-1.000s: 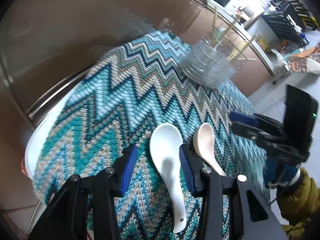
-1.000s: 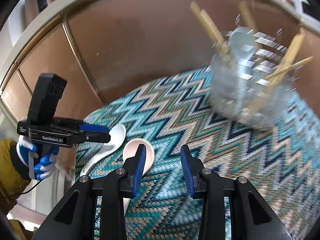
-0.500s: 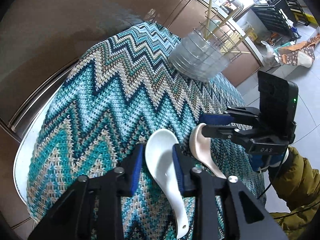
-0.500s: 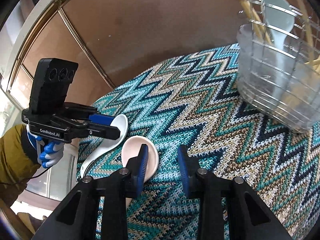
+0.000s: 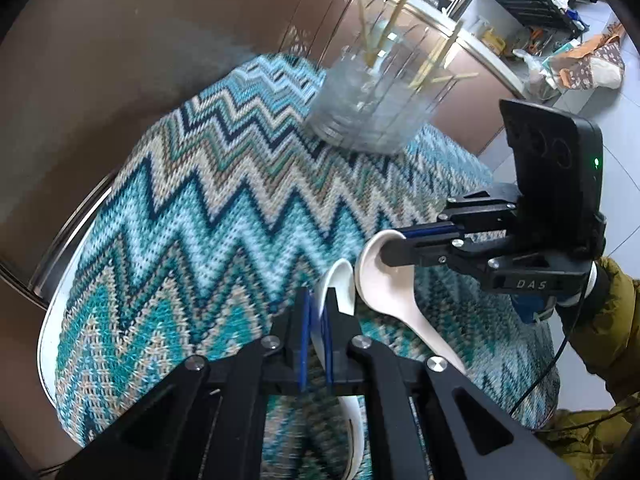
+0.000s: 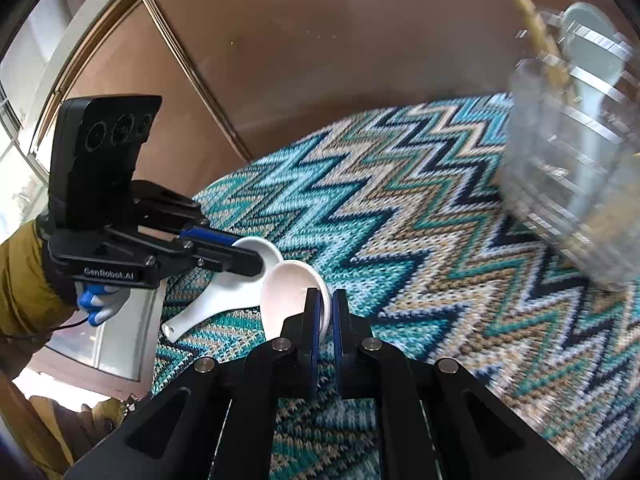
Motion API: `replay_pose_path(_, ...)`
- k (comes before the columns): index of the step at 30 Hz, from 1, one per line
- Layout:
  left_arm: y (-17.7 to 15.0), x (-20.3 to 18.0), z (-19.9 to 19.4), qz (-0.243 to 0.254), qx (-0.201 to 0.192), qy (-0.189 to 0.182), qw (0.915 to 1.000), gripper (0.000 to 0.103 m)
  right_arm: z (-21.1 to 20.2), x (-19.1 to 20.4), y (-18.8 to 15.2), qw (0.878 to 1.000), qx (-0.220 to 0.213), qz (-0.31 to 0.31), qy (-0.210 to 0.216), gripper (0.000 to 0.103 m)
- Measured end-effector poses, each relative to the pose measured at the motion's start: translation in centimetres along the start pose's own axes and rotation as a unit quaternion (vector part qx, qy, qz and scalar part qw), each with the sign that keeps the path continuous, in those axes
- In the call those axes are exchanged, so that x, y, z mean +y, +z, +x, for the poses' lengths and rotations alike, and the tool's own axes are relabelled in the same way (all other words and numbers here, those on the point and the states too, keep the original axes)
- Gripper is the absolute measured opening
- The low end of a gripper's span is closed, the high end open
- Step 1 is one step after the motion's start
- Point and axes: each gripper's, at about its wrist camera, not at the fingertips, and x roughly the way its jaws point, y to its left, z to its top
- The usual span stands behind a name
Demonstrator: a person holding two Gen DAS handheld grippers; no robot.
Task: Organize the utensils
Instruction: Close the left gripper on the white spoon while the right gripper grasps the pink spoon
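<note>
- Spoons, 2 of them, white ceramic: each of my grippers pinches 1 by the bowl rim, low over the zigzag cloth point(image 5: 208, 216).
- Left gripper point(image 5: 316, 320): pads pressed onto the rim of the white spoon point(image 5: 340, 280), whose handle trails down under my tool.
- Right gripper point(image 6: 326, 316): pads pressed onto the edge of the cream spoon point(image 6: 292, 292); in the left view this spoon point(image 5: 384, 284) lies just beside the other, bowls nearly touching.
- Whether either spoon has fully cleared the cloth I cannot tell; blur hides the handles.
- Clear holder point(image 5: 372, 120): stands at the far edge of the cloth, well apart from both spoons, already holding chopsticks point(image 5: 400, 12) and a pale spoon point(image 6: 588, 52).
- Step in hand, as I judge it: pick-up of the last 2 loose spoons.
- Next move calls for: raising both, turning the handles downward and carrying them to the holder 1 at a time, so my tools do not collide and the thin rims do not slip.
</note>
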Motion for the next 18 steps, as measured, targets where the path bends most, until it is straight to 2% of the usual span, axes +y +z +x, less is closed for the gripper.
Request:
replay_pose_path(4, 1.1, -1.3, -1.9, -0.008, -0.045, 0.006, 0.9989, 0.005, -3.3, 0.7, -0.2, 0.998, -0.045, -0.001, -0.035, 0.006)
replay_pose_path(9, 3.9, -4.0, -4.9, -0.004, -0.116, -0.001, 0.9932, 0.005, -9.8, 0.9, -0.1, 0.989, -0.124, 0.006, -0.080, 0.006)
replay_pose_path(14, 7.6, -7.0, -7.4, -0.001, -0.190, -0.004, 0.9818, 0.005, -16.3, 0.4, 0.9, 0.968, -0.216, 0.012, -0.129, 0.006)
replay_pose_path(16, 9.5, -7.9, -8.2, -0.004, -0.223, -0.003, 0.9747, 0.005, -18.7, 0.0, 1.4, 0.958, -0.247, 0.017, -0.144, 0.006)
replay_pose_path(18, 11.3, -8.7, -8.8, -0.007, -0.258, 0.013, 0.9660, 0.005, -21.0, -0.2, 2.0, 0.945, -0.282, 0.019, -0.165, 0.006)
